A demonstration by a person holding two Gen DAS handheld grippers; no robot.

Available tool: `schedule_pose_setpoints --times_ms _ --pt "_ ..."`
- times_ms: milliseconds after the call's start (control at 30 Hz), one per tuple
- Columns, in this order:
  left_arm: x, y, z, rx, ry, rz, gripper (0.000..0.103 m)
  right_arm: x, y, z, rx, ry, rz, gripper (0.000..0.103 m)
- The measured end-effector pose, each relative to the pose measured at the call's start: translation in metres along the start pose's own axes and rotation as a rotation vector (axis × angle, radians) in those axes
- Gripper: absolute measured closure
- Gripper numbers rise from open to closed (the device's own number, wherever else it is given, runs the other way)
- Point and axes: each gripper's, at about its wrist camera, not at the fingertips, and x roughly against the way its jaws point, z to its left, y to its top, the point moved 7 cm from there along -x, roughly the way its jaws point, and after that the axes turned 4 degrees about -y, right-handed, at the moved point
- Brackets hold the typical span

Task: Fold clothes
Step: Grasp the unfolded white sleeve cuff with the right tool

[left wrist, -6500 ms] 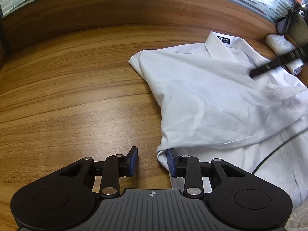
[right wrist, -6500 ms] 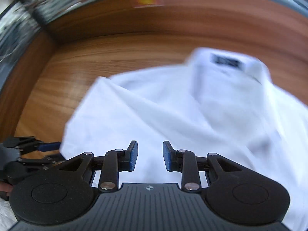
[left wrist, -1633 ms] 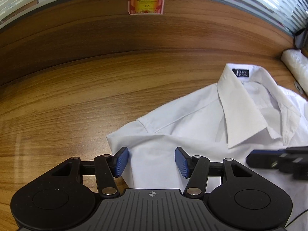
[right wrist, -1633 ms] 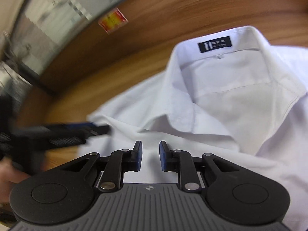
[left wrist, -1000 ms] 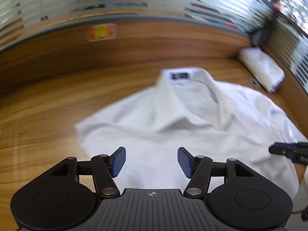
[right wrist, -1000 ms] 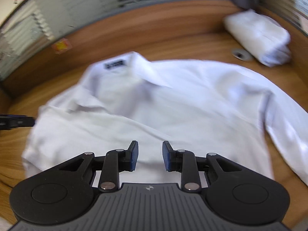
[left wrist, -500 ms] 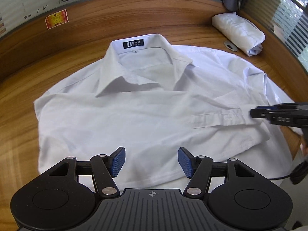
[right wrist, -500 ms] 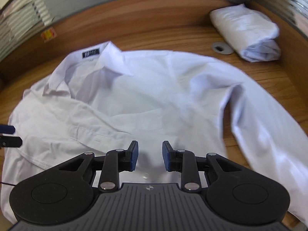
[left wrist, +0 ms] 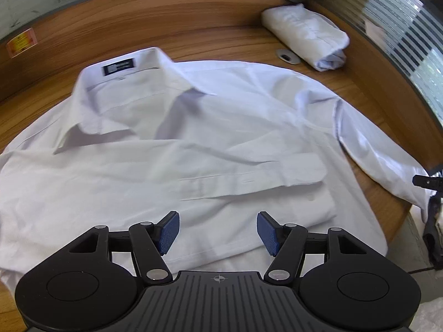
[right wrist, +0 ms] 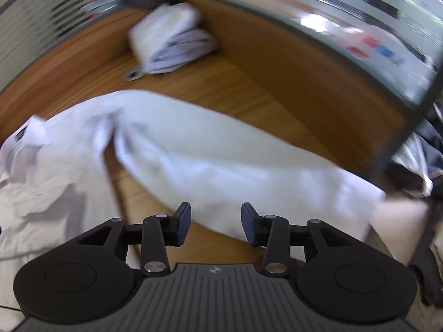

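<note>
A white dress shirt (left wrist: 171, 149) lies face up on the wooden table, collar with a dark label (left wrist: 118, 66) at the far side. One sleeve is folded across the chest, its cuff (left wrist: 299, 171) toward the right. The other sleeve (left wrist: 371, 155) stretches out to the right, over the table's edge. My left gripper (left wrist: 217, 233) hovers open over the shirt's lower body, nothing between its blue pads. My right gripper (right wrist: 215, 224) is open just above the outstretched sleeve (right wrist: 221, 166), in a blurred view. The right gripper's tip (left wrist: 427, 181) shows at the left wrist view's right edge.
A folded white garment (left wrist: 307, 36) lies at the table's far right corner, beside a small metal disc (left wrist: 288, 56). A wooden wall with a red-yellow sticker (left wrist: 20, 43) runs behind. The table's right edge (left wrist: 398, 218) drops off near the sleeve end; dark clutter (right wrist: 426, 149) lies beyond.
Both views swung to the right. My right gripper moved from over the shirt's body to the outstretched sleeve and opened wider. My left gripper stays open over the shirt's lower part.
</note>
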Motion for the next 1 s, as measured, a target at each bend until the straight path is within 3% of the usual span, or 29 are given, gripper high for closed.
schedule_pose_setpoints --times_ms 233,400,567,833,1000 --pt "-0.014 0.015 -0.035 -0.044 -0.038 0.015 0.035 0.004 -0.011 -0.1 -0.211 -0.103 -0.025 0.035" --pt "-0.019 0.025 -0.05 -0.078 -0.042 0.018 0.034 -0.01 -0.017 -0.13 -0.297 -0.089 -0.023 0.023" --pt "-0.022 0.033 -0.061 -0.113 -0.041 0.022 0.034 -0.029 -0.019 -0.152 -0.379 -0.031 -0.015 0.019" --pt "-0.017 0.042 -0.061 -0.095 -0.025 0.013 0.033 -0.051 -0.025 -0.16 -0.504 0.102 0.014 0.019" --pt "-0.012 0.042 -0.053 -0.056 -0.026 0.004 0.033 -0.048 -0.019 -0.151 -0.472 0.088 -0.009 0.04"
